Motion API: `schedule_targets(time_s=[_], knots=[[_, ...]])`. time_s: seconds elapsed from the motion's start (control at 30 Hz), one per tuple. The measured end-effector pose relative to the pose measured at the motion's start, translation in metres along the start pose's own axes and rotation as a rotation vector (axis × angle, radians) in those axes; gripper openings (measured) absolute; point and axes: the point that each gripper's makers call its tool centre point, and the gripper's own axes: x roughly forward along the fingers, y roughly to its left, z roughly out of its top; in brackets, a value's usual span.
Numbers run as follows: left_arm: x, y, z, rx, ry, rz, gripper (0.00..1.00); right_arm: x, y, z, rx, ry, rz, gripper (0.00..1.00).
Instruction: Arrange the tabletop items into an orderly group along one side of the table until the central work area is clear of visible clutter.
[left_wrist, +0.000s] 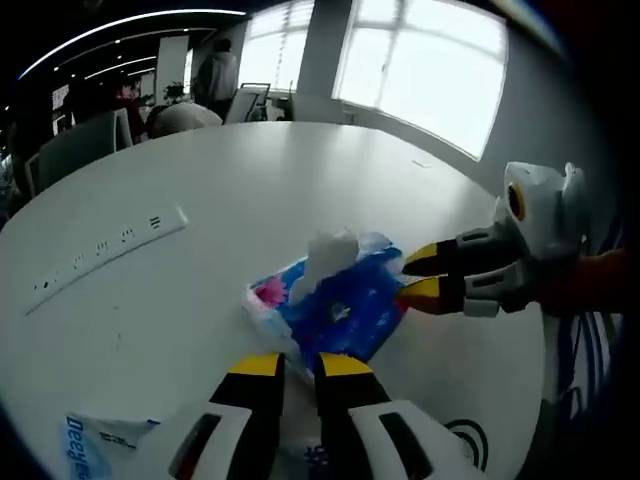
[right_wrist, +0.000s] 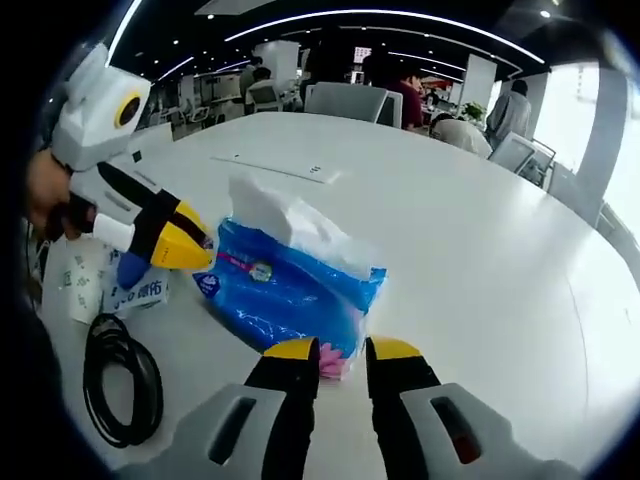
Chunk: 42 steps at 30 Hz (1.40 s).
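Observation:
A blue tissue pack (left_wrist: 340, 300) with a white tissue sticking out of its top lies on the round white table (left_wrist: 250, 180). My left gripper (left_wrist: 303, 366) is at the pack's near edge, its jaws close together with nothing seen between them. My right gripper (left_wrist: 418, 276) comes in from the right at the pack's far corner. In the right gripper view, the right gripper (right_wrist: 342, 350) has the pink end of the tissue pack (right_wrist: 290, 290) pinched between its tips. There the left gripper (right_wrist: 200, 240) touches the pack's left edge.
A white wipes packet (right_wrist: 105, 285) with blue print and a coiled black cable (right_wrist: 120, 375) lie near the table (right_wrist: 480, 240) edge. A socket strip (left_wrist: 100, 250) is set into the tabletop. Chairs and people are beyond the far side.

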Motion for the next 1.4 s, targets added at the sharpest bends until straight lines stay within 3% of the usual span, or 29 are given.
schedule_targets(time_s=[0.27, 0.37, 0.7, 1.1, 1.4], knots=[[-0.02, 0.001, 0.011, 0.005, -0.029, 0.016, 0.18, -0.015, 0.004, 0.011, 0.062, -0.041, -0.032, 0.27], [-0.03, 0.001, 0.014, 0.016, -0.04, 0.018, 0.22, -0.019, 0.005, 0.018, 0.097, -0.067, -0.057, 0.36], [-0.07, 0.015, 0.015, 0.05, -0.065, 0.046, 0.31, -0.042, 0.034, 0.028, 0.224, -0.084, -0.085, 0.53], [-0.116, 0.055, -0.01, 0.061, -0.048, 0.088, 0.4, -0.065, 0.067, 0.036, 0.322, -0.106, -0.093, 0.61], [-0.138, 0.094, -0.032, 0.044, -0.008, 0.112, 0.38, -0.068, 0.097, 0.046, 0.399, -0.084, -0.048, 0.56]])
